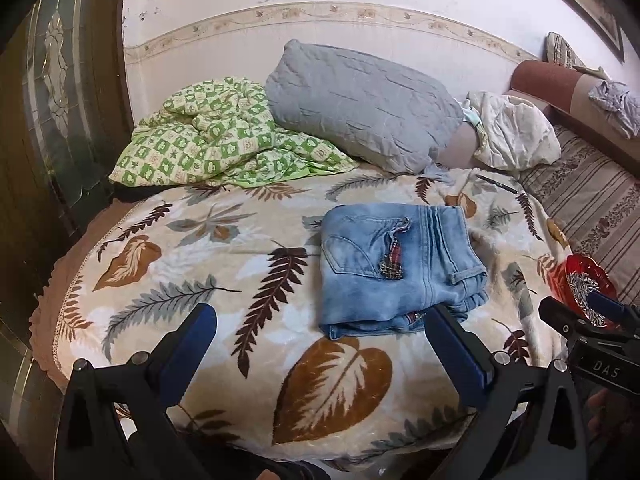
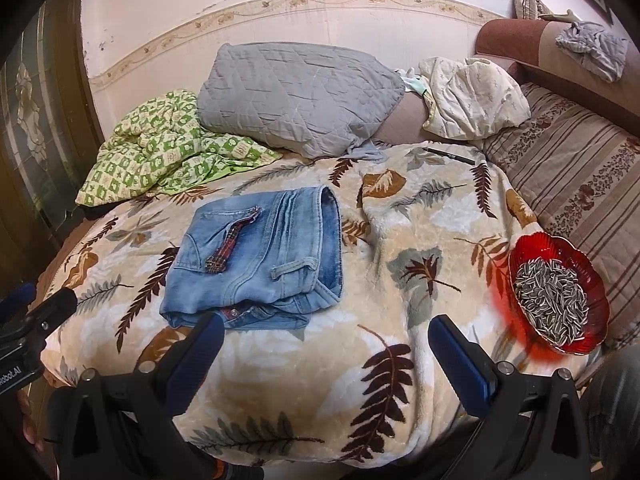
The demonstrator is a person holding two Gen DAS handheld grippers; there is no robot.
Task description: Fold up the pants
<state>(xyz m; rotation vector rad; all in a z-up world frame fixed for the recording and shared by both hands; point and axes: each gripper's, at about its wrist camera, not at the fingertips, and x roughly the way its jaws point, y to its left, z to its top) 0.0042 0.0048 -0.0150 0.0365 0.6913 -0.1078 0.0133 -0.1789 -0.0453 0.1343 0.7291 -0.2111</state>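
Both tongs I find spread wide and holding nothing: left gripper [image 1: 320, 320] hovers above the blanket [image 1: 192, 264], its right finger overlapping the near edge of the jeans [image 1: 396, 264]; right gripper [image 2: 326, 326] hangs beside them. Jeans lie folded into a compact stack mid-blanket. Red dish of seeds [image 2: 556, 296] sits at right, pen [image 2: 450, 155] beyond
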